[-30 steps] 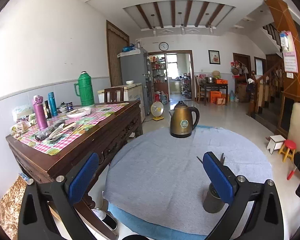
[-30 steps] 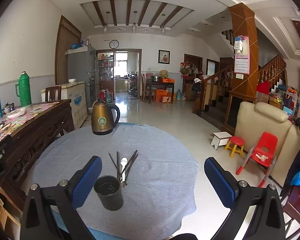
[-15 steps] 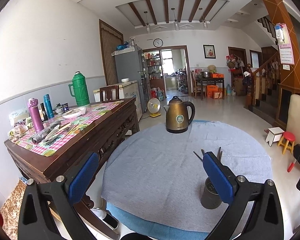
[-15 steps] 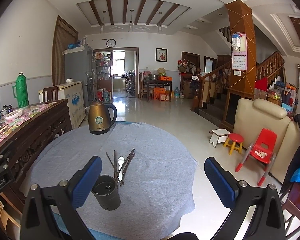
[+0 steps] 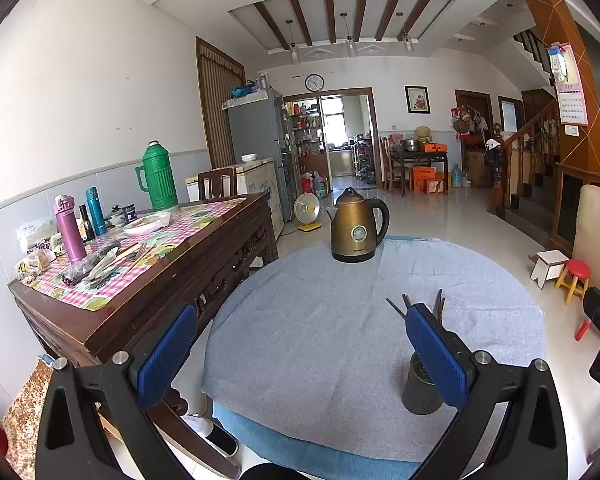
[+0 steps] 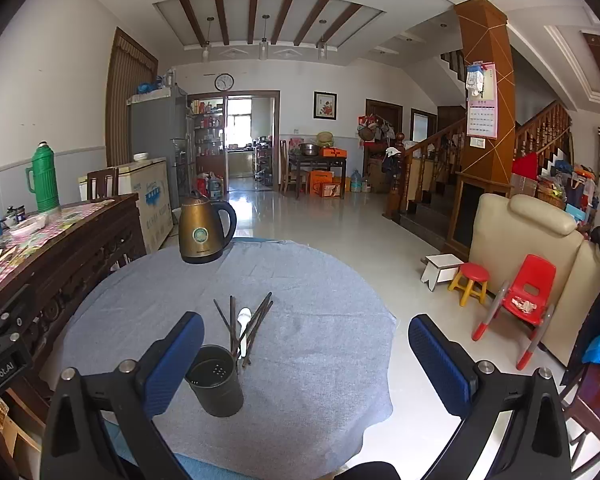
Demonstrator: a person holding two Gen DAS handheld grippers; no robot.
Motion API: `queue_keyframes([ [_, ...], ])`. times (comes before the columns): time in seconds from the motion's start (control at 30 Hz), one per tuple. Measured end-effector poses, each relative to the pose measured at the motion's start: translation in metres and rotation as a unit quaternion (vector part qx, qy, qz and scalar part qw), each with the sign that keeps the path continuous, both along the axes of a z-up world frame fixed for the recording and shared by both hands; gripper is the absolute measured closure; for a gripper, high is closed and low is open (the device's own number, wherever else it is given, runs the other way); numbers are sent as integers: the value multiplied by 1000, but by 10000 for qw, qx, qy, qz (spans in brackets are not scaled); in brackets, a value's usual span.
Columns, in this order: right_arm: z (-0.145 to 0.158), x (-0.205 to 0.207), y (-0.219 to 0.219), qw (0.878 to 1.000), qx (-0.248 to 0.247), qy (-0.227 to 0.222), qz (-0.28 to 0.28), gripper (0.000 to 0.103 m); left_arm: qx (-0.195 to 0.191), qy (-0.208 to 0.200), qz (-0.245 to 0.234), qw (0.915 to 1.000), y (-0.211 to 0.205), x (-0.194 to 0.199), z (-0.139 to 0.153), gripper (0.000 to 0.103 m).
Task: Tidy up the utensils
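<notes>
A dark metal utensil holder (image 6: 216, 380) stands empty near the front edge of a round table with a grey cloth (image 6: 300, 280). Several dark chopsticks (image 6: 256, 324) and a white spoon (image 6: 243, 330) lie flat on the cloth just behind it. In the left wrist view the holder (image 5: 420, 392) is partly hidden behind the right finger, with chopstick tips (image 5: 438, 302) showing above. My left gripper (image 5: 300, 352) is open and empty above the table's left front. My right gripper (image 6: 306, 356) is open and empty, the holder beside its left finger.
A bronze electric kettle (image 6: 204, 228) stands at the table's far side. A dark wooden sideboard (image 5: 160, 264) with a checked cloth, flasks and a green thermos (image 5: 158, 176) stands to the left. A cream sofa (image 6: 528, 248), red child's chair (image 6: 528, 296) and stools stand right.
Both grippers have dropped slightly lower and pulled back a little toward the table's front edge. Both stay open and empty; nothing on the table has moved.
</notes>
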State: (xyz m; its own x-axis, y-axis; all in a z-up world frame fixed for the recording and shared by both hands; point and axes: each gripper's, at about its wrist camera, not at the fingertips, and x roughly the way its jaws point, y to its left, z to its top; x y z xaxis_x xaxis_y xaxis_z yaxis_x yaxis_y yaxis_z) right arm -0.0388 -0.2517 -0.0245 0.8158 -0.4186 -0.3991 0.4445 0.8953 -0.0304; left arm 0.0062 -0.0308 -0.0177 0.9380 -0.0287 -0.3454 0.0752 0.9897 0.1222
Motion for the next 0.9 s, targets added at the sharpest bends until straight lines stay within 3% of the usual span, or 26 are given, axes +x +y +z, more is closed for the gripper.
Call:
queue_keyframes([
  [0.9, -6, 5, 2, 9999, 44, 98, 17, 0, 105, -79, -51, 9999, -4, 2, -12, 0],
])
